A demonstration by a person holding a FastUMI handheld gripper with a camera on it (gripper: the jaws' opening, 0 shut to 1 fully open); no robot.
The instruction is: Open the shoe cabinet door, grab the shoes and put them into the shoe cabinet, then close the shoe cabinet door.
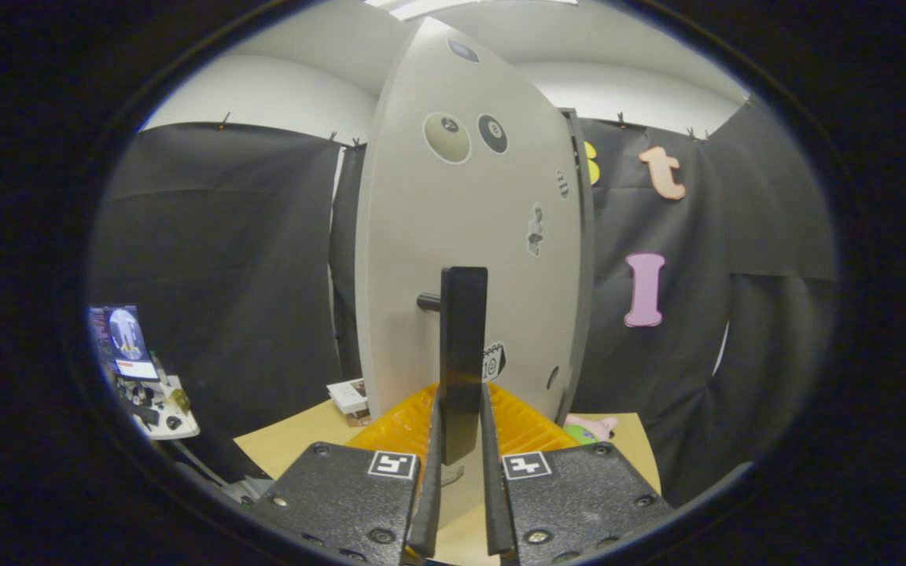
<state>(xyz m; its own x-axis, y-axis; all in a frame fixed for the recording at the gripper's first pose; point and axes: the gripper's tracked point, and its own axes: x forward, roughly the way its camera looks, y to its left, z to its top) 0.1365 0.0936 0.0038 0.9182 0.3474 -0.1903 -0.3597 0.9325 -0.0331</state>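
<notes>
My gripper [461, 409] is clamped on the door handle [464, 346]; the cabinet door [469, 236] looks swung ajar. By my read, shoes and closing remain.

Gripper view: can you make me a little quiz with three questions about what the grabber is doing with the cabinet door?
1. True or false: the gripper has its fingers closed on the black handle of the shoe cabinet door.
2. What lies just past the door's lower edge, right of the fingers? A) a pink and green soft toy B) a red ball C) a cup
3. Fill in: the door has round ____ stuck on its upper part.

Key:
1. True. Both fingers press the handle's lower end from either side.
2. A, the soft toy on the tan surface.
3. Stickers.
</notes>
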